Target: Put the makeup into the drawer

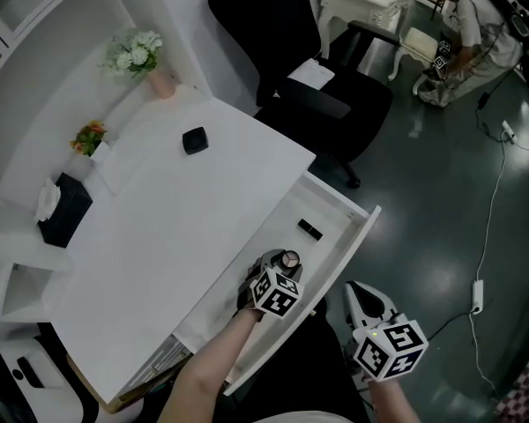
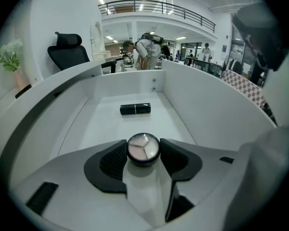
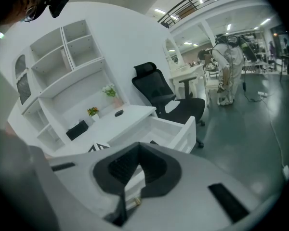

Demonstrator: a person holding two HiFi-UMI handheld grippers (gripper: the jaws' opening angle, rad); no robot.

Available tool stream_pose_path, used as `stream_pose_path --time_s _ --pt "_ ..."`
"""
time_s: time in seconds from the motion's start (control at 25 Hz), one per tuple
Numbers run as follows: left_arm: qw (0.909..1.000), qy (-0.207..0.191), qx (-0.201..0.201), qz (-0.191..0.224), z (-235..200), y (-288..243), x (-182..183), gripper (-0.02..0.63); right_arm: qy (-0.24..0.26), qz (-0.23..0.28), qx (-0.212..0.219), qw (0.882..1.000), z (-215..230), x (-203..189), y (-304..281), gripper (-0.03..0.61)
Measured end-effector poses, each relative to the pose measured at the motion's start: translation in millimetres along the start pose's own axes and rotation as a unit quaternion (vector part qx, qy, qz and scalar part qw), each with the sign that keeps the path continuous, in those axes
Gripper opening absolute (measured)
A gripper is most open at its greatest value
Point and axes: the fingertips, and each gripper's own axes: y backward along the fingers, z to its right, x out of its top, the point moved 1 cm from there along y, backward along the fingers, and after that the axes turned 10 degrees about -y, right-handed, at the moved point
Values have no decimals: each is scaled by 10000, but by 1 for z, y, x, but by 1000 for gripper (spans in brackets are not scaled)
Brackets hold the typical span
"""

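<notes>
1. We hold the round compact (image 2: 143, 148) clamped btw. the fingers of our left gripper (image 2: 143, 153), down inside the open drawer (image 2: 207, 114).
2. A black tube (image 2: 135, 109) lies on the drawer floor, beyond the compact, not touching it.
3. Our right gripper (image 3: 138, 148) is outside the drawer front, fingers together, nothing btw. them.

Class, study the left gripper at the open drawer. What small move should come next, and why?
Probably ease the left gripper down a little so the round compact meets the floor of the drawer. The compact is clamped in its jaws, already inside the drawer walls, with bare floor below it and the black tube lying further in, clear of it.
</notes>
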Motion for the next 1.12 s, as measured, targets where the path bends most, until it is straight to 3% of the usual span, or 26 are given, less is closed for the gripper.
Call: stream_pose_path --time_s 0.32,0.52,0.76,0.92,1.12 --pt "10000 -58 -36 -47 0 -4 -6 221 -24 -26 -23 10000 1 2 -3 2" --pt "9999 104 -54 74 -1 -2 -4 242 1 -85 37 10000 -3 0 -6 2" --pt "9970 441 265 578 -13 29 20 276 98 -125 162 9997 -10 2 -11 2" --pt "9902 747 484 1078 -27 74 46 276 221 -114 317 9992 -23 8 -13 2" --pt "9795 1160 907 1374 -60 133 56 276 412 -107 560 9975 -45 15 -15 2"
